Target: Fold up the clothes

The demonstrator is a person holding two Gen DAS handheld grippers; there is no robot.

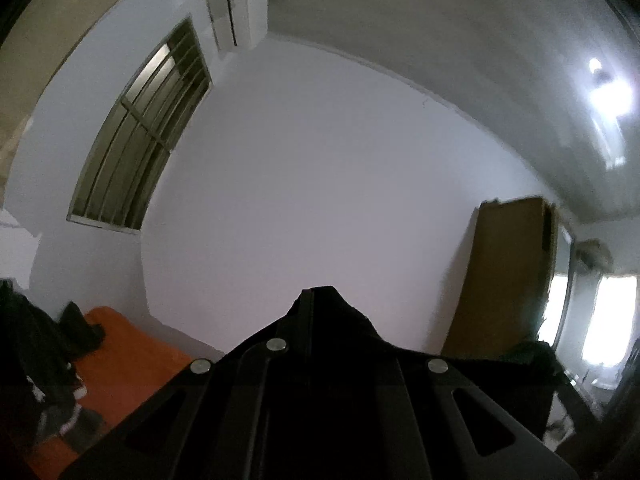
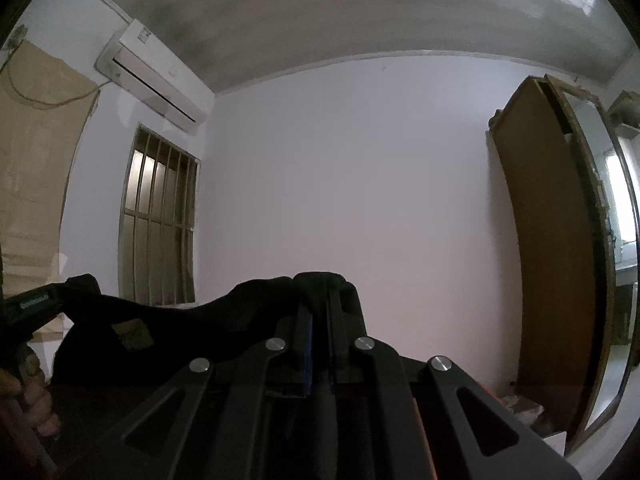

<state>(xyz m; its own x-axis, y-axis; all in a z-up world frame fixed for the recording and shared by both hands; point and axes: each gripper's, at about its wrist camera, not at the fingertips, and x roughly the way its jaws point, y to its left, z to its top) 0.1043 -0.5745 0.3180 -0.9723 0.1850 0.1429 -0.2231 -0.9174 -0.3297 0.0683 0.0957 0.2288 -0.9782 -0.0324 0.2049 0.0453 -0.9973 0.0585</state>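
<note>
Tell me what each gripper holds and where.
Both grip one black garment by its upper edge: right gripper and left gripper at separate spots.

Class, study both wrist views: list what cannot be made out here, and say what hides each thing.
- Garment type: the black garment is dark and bunched in both views.
- Left gripper fingertips: wrapped in black cloth, left wrist view.
- Orange surface: mostly cut off by the gripper body and dark clothes.
- Hand: cropped by the right wrist view's left edge.
</note>
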